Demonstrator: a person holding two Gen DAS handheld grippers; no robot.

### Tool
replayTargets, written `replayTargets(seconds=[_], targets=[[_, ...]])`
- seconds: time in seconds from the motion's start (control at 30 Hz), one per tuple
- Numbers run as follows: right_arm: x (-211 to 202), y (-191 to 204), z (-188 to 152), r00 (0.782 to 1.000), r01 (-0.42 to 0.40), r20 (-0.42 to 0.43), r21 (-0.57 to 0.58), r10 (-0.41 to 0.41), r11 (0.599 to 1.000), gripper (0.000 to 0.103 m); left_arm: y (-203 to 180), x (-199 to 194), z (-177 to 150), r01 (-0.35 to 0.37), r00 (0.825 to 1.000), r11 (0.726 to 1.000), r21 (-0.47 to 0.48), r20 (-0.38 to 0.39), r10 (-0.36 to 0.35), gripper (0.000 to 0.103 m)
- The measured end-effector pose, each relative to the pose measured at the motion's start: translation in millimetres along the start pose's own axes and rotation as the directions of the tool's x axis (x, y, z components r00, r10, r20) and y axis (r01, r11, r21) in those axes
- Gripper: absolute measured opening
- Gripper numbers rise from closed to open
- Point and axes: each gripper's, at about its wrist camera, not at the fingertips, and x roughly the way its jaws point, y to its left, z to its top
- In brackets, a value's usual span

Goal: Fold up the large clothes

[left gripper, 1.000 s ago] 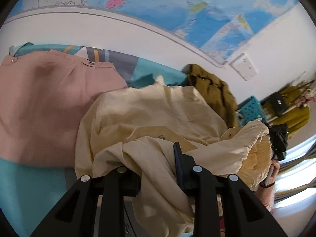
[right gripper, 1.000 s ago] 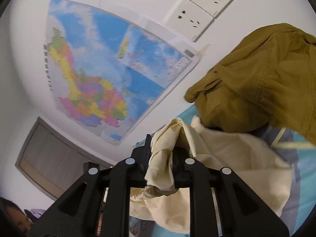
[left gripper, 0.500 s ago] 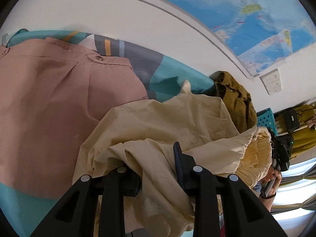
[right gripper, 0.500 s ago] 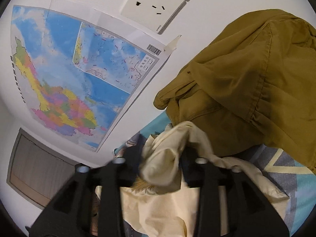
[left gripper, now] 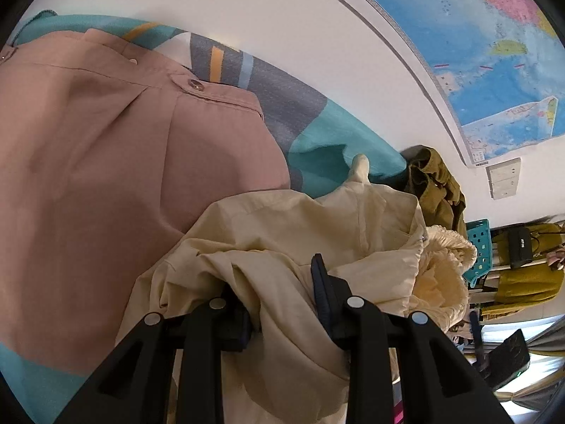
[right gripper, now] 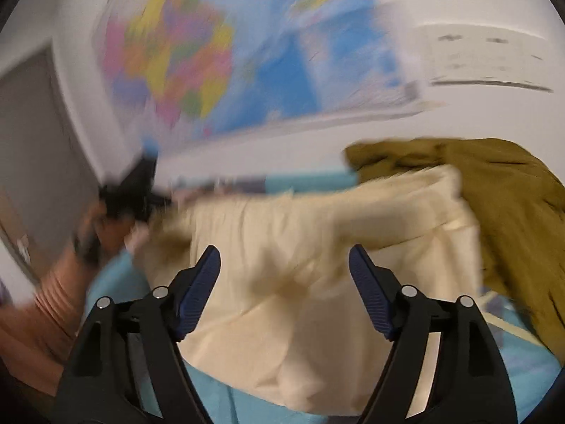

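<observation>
A cream garment (left gripper: 300, 226) lies bunched on the teal bedspread (left gripper: 328, 137). My left gripper (left gripper: 282, 293) is shut on a fold of the cream garment, and cloth drapes over its fingers. In the blurred right wrist view the cream garment (right gripper: 317, 247) lies spread in front of my right gripper (right gripper: 284, 275), which is open and empty with its jaws wide apart above the cloth. The other hand and left gripper (right gripper: 130, 190) show at the left of that view, holding the garment's far end.
A pink garment (left gripper: 123, 176) lies flat to the left. An olive garment (left gripper: 434, 183) (right gripper: 512, 212) is heaped against the wall at the right. A map (left gripper: 494, 53) and sockets (left gripper: 503, 176) are on the wall. A teal basket (left gripper: 480, 243) stands beyond the bed.
My right gripper has let go of the cream garment and opened wide; it swung round, blurring the view. My left gripper keeps its hold and has tilted down towards the bed.
</observation>
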Motion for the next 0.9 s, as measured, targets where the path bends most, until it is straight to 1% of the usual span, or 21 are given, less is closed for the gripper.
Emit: replayTargets(seconds=[0.07, 0.13, 0.17, 0.2, 0.27, 0.3, 0.33, 0.37, 0.4, 0.43, 0.47, 0.57, 0.6, 0.63, 0.67, 0.7, 0.73, 0.8, 0.83, 0.87, 0.9], targets=[[29, 11, -4, 0.998, 0.018, -0.062, -0.049, -0.021, 0.999, 0.075, 0, 0, 0, 0.003, 1.0, 1.0, -0.005, 0.005, -0.003, 0.029], [60, 12, -5, 0.994, 0.037, -0.104, -0.068, -0.043, 0.997, 0.071, 1, -2, -2, 0.011, 1.0, 1.0, -0.005, 0.012, -0.011, 0.029], [71, 12, -5, 0.992, 0.045, -0.118, -0.08, -0.055, 0.996, 0.053, 2, -3, -3, 0.018, 1.0, 1.0, -0.006, 0.015, -0.018, 0.029], [82, 10, -5, 0.988, 0.061, -0.133, -0.087, -0.072, 0.994, 0.03, 2, -5, -4, 0.023, 1.0, 1.0, -0.006, 0.019, -0.023, 0.03], [97, 6, -4, 0.985, 0.061, -0.158, -0.092, -0.075, 0.994, 0.01, 0, -12, -9, 0.042, 0.998, 0.999, 0.001, 0.04, -0.042, 0.034], [100, 3, -2, 0.986, 0.052, -0.154, -0.078, -0.063, 0.996, 0.005, -3, -16, -12, 0.051, 0.997, 0.999, 0.016, 0.05, -0.051, 0.036], [102, 1, 0, 0.987, 0.054, -0.146, -0.069, -0.063, 0.996, 0.004, -6, -22, -17, 0.062, 0.996, 0.997, 0.038, 0.065, -0.064, 0.042], [101, 0, 3, 0.989, 0.062, -0.134, -0.062, -0.07, 0.996, 0.003, -9, -29, -23, 0.085, 0.992, 0.994, 0.063, 0.085, -0.09, 0.05], [98, -3, 9, 0.991, 0.07, -0.11, -0.049, -0.075, 0.996, 0.002, -12, -37, -29, 0.11, 0.988, 0.99, 0.092, 0.102, -0.12, 0.054], [94, -5, 15, 0.994, 0.067, -0.089, -0.032, -0.07, 0.997, 0.002, -14, -44, -34, 0.128, 0.982, 0.985, 0.118, 0.121, -0.142, 0.063], [91, -9, 24, 0.996, 0.062, -0.061, -0.007, -0.063, 0.998, 0.002, -17, -57, -41, 0.141, 0.972, 0.977, 0.158, 0.167, -0.167, 0.068], [99, -9, 40, 0.996, 0.08, -0.041, -0.005, -0.08, 0.997, 0.002, -23, -85, -60, 0.127, 0.941, 0.955, 0.267, 0.271, -0.201, 0.07], [108, -9, 43, 0.995, 0.078, -0.06, -0.002, -0.078, 0.997, 0.002, -24, -88, -65, 0.119, 0.936, 0.95, 0.288, 0.287, -0.204, 0.07], [119, -7, 45, 0.992, 0.094, -0.08, -0.019, -0.095, 0.995, 0.002, -28, -87, -71, 0.101, 0.937, 0.943, 0.318, 0.289, -0.197, 0.071], [131, -5, 44, 0.987, 0.129, -0.094, -0.044, -0.133, 0.991, 0.002, -31, -82, -74, 0.073, 0.943, 0.938, 0.338, 0.283, -0.175, 0.071], [146, -7, 42, 0.982, 0.133, -0.13, -0.037, -0.136, 0.99, 0.002, -34, -75, -78, 0.03, 0.95, 0.935, 0.353, 0.281, -0.136, 0.071], [162, -10, 38, 0.974, 0.109, -0.196, -0.02, -0.111, 0.994, 0.002, -37, -67, -81, -0.015, 0.955, 0.93, 0.367, 0.28, -0.096, 0.071], [174, -11, 34, 0.964, 0.147, -0.221, -0.031, -0.15, 0.989, 0.004, -37, -37, -84, -0.087, 0.97, 0.919, 0.385, 0.243, -0.01, 0.071], [174, -13, 33, 0.964, 0.138, -0.226, -0.019, -0.139, 0.99, 0.004, -37, -21, -85, -0.146, 0.97, 0.909, 0.39, 0.236, 0.054, 0.07], [171, -14, 33, 0.966, 0.131, -0.225, -0.006, -0.129, 0.991, 0.011, -34, -14, -88, -0.189, 0.964, 0.895, 0.404, 0.248, 0.091, 0.07], [160, -14, 34, 0.971, 0.127, -0.207, 0.008, -0.122, 0.992, 0.026, -35, -9, -89, -0.225, 0.957, 0.879, 0.42, 0.262, 0.12, 0.07]])
